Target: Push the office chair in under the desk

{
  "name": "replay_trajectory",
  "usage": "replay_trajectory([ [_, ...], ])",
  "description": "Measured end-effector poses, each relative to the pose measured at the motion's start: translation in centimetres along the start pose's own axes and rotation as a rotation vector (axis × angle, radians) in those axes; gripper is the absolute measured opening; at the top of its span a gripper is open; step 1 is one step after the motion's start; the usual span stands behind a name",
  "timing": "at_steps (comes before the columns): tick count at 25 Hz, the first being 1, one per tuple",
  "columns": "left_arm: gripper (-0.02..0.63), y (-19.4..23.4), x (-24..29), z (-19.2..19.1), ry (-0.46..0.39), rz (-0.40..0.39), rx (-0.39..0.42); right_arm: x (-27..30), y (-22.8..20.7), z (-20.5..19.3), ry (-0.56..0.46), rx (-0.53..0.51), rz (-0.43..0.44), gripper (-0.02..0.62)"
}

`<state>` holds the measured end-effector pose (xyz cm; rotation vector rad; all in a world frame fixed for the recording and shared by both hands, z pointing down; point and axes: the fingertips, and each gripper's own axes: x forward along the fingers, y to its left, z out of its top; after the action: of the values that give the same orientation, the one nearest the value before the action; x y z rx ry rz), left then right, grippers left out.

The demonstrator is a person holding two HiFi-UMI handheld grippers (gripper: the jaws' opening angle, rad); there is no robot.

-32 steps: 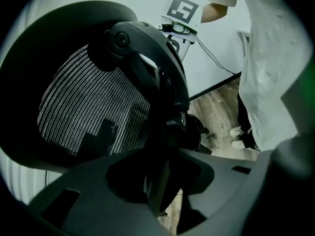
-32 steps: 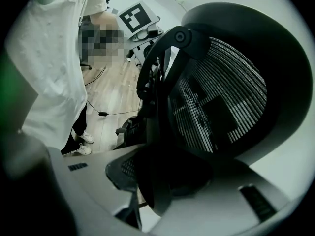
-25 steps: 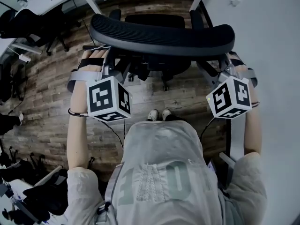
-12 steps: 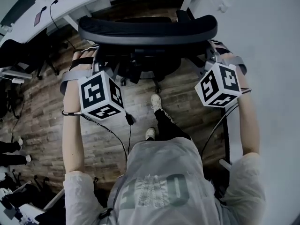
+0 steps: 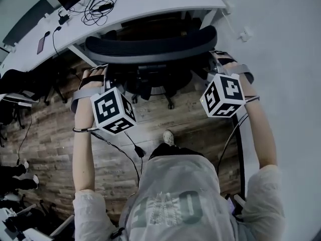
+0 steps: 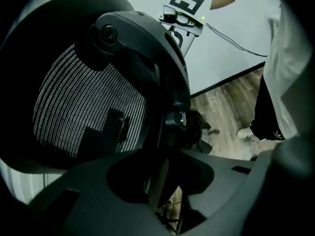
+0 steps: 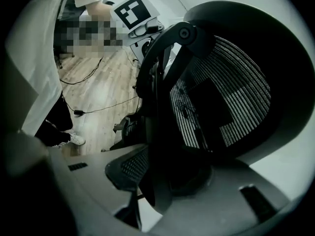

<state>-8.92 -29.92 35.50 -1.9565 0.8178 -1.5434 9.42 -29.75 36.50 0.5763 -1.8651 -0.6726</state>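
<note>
The black mesh office chair (image 5: 150,46) stands with its seat partly under the white desk (image 5: 165,1); its curved backrest faces me. My left gripper (image 5: 100,70) clamps the left edge of the backrest frame, my right gripper (image 5: 216,55) the right edge. In the left gripper view the frame's rim (image 6: 160,132) runs between the jaws of the left gripper (image 6: 162,176), beside the mesh (image 6: 83,102). In the right gripper view the right gripper (image 7: 157,181) holds the frame's bar (image 7: 155,107) the same way, next to the mesh (image 7: 221,97). The chair's base is mostly hidden.
Cables (image 5: 95,6) and a phone (image 5: 40,43) lie on the desk. Other dark chairs (image 5: 20,84) stand at the left on the wooden floor. A white wall (image 5: 281,44) runs along the right. A cable (image 5: 125,144) trails near the person's shoe (image 5: 168,137).
The chair has rolled forward toward the desk, whose top now fills the upper head view. Both grippers moved forward with the backrest, and the person stepped after it.
</note>
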Motion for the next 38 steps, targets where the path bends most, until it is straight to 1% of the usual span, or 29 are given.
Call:
replay_trajectory([
  [5, 0.13, 5.0, 5.5, 0.4, 0.015, 0.002, -0.021, 5.4, -6.0, -2.2, 0.015, -0.016, -0.006, 0.127],
  [9, 0.127, 8.8, 9.7, 0.2, 0.007, -0.005, -0.025, 9.7, -10.4, -3.3, 0.024, -0.022, -0.013, 0.127],
  [15, 0.124, 14.1, 15.1, -1.1, -0.001, -0.027, -0.029, 15.7, -16.1, -3.8, 0.046, -0.036, -0.012, 0.127],
  [18, 0.121, 16.7, 17.5, -1.7, -0.002, -0.031, -0.024, 18.2, -18.8, -4.0, 0.037, -0.037, -0.008, 0.127],
  [23, 0.121, 20.4, 20.7, -2.6, 0.009, -0.028, -0.019, 21.7, -22.7, -4.0, 0.031, -0.026, -0.026, 0.127],
  [29, 0.123, 23.1, 23.2, -3.6, 0.018, 0.002, -0.042, 24.6, -25.4, -3.8, 0.022, -0.027, -0.052, 0.127],
  [33, 0.124, 24.2, 24.3, -3.8, 0.03, 0.001, -0.062, 25.6, -26.4, -3.9, -0.001, -0.027, -0.036, 0.127],
  [36, 0.127, 24.9, 25.0, -4.1, 0.043, 0.015, -0.076, 26.3, -27.2, -3.9, -0.019, -0.046, -0.036, 0.127],
  [38, 0.129, 25.3, 25.4, -4.2, 0.037, 0.01, -0.091, 26.8, -27.7, -3.9, -0.021, -0.046, -0.024, 0.127],
])
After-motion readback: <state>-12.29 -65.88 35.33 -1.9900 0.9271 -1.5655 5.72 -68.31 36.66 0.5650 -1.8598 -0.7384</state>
